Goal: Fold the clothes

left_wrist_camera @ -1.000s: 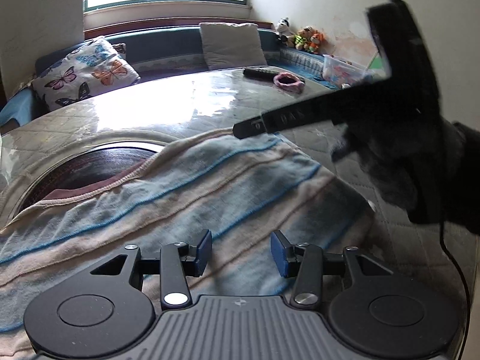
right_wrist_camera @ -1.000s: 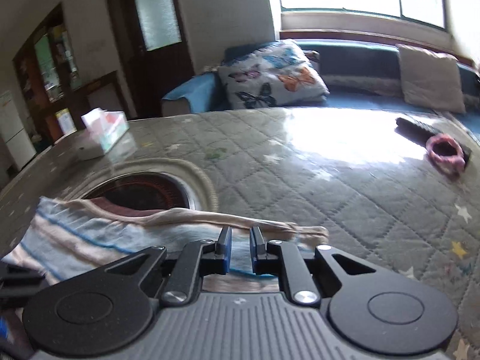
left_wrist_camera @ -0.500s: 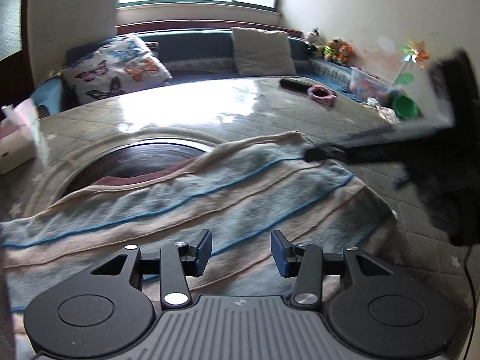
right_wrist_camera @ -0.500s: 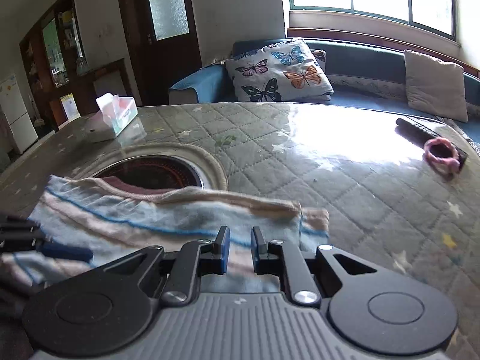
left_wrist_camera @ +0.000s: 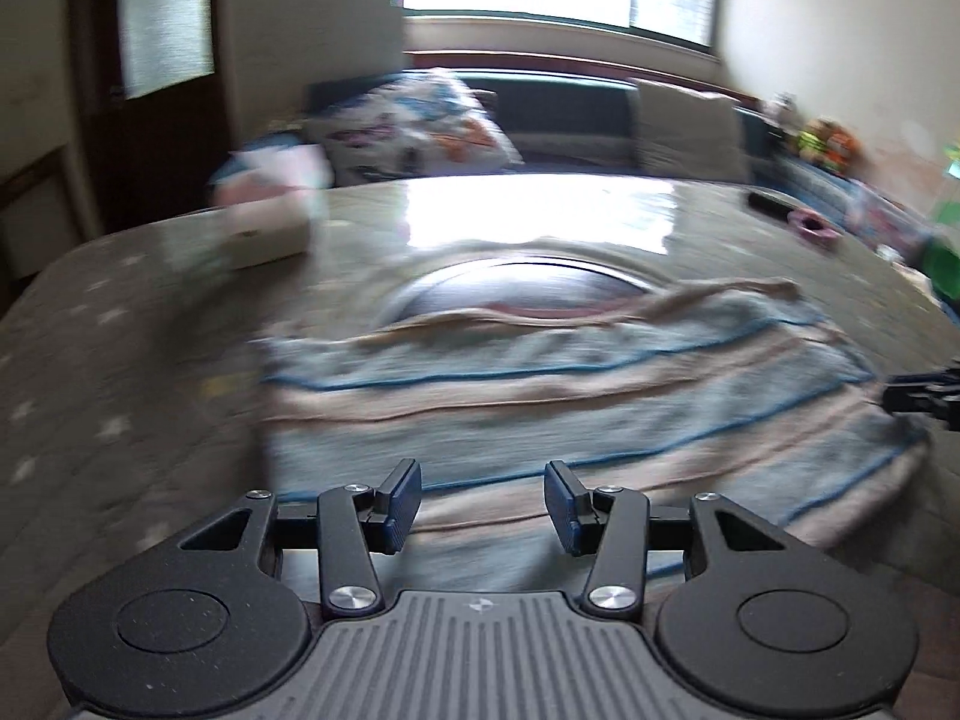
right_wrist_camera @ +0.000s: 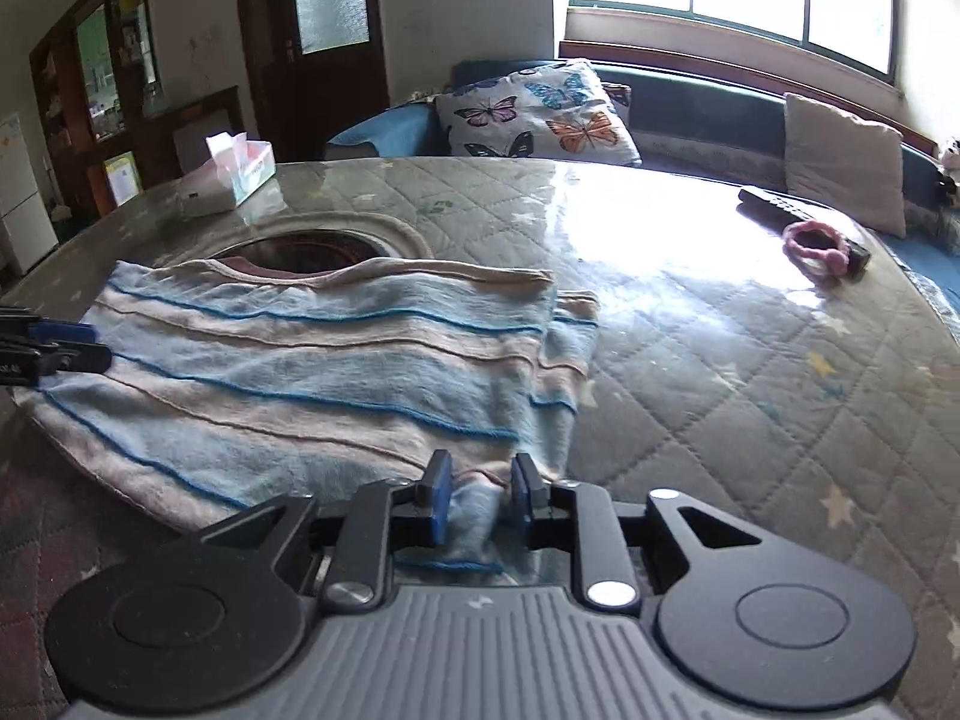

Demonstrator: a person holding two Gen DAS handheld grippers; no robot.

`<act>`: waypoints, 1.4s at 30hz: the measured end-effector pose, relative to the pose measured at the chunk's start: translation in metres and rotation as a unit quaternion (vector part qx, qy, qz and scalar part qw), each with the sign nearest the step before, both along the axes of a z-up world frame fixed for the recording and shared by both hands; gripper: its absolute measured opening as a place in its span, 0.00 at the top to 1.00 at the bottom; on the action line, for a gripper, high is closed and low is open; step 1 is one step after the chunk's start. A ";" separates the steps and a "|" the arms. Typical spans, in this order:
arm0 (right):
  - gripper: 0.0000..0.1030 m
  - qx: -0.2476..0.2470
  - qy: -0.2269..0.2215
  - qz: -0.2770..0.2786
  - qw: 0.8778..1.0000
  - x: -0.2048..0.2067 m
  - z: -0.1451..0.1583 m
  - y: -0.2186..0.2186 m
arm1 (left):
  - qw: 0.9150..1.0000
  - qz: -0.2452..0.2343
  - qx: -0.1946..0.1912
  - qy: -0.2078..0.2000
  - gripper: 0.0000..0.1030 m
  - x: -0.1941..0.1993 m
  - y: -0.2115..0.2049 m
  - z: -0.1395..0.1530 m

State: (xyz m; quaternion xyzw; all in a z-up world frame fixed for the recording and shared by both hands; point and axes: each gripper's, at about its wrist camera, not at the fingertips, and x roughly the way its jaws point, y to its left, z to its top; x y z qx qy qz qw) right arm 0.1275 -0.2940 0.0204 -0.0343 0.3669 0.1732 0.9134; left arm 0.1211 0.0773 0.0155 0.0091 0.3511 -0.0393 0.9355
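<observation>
- Pale blue and beige striped knit garment (right_wrist_camera: 312, 372): lies folded on the quilted grey star-patterned desk (right_wrist_camera: 720, 396), at its near edge, its far hem over the round dark inset (right_wrist_camera: 312, 246).
- Left tongs (left_wrist_camera: 483, 507): jaws opening, about half apart, nothing between the pads; garment beneath.
- Right tongs (right_wrist_camera: 477, 498): jaws opening, a bunched corner of the garment between them, pads no longer pressing.
- White tissue box (right_wrist_camera: 231, 177): far left edge.
- Pink ring (right_wrist_camera: 816, 243): far right edge.
</observation>
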 end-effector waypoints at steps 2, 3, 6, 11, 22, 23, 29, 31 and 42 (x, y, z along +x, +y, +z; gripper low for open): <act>0.73 0.012 0.000 -0.017 1.000 0.005 0.002 -0.005 | 1.000 0.025 0.006 -0.005 0.50 -0.006 0.012 0.001; 0.69 0.020 0.001 -0.027 0.999 0.009 0.002 -0.008 | 0.999 0.034 0.007 -0.006 0.50 -0.008 0.018 0.001; 0.65 0.046 0.010 -0.052 0.998 0.021 0.000 -0.015 | 0.998 0.055 0.004 -0.005 0.48 -0.015 0.032 0.000; 0.64 0.073 0.021 -0.076 0.994 0.038 -0.010 -0.019 | 0.998 0.063 -0.018 0.017 0.48 -0.018 0.043 -0.006; 0.98 0.095 0.024 -0.086 0.991 0.034 -0.009 -0.018 | 0.994 0.048 -0.080 0.050 0.58 -0.018 0.045 -0.009; 0.98 0.095 0.024 -0.088 0.991 0.032 -0.008 -0.020 | 0.994 0.043 -0.082 0.052 0.58 -0.019 0.042 -0.009; 0.98 0.085 0.026 -0.103 0.991 0.011 -0.003 -0.042 | 0.993 -0.002 -0.099 0.067 0.60 -0.031 0.020 -0.007; 0.98 0.080 0.028 -0.114 0.990 -0.002 -0.001 -0.055 | 0.992 -0.028 -0.099 0.073 0.60 -0.039 0.007 -0.006; 0.94 0.094 0.036 -0.181 0.978 -0.061 0.002 -0.133 | 0.991 -0.099 -0.064 0.068 0.54 -0.056 -0.039 0.002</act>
